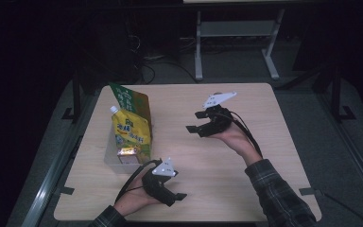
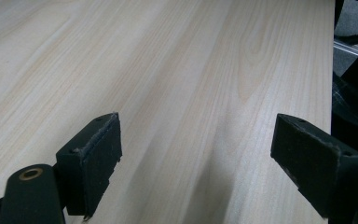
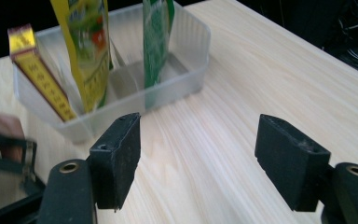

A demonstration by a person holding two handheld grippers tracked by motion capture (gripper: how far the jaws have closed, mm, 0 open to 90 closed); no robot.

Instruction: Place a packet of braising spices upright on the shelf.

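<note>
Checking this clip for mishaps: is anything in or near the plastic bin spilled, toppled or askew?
Nothing stands out. The clear plastic bin sits flat on the wooden table, holding the yellow spouted pouch, green pouch and small yellow box, which lean but stay inside. No spill shows. Both the left gripper and right gripper are open and hold nothing.

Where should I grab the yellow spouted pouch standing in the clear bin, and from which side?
Probably its upper body just below the spout. The yellow spouted pouch stands upright, well above the rim of the clear plastic bin, so that part is exposed. Bring the open right gripper in from the bin's open-table side, jaws across its flat faces; the green pouch crowds the far side.
</note>
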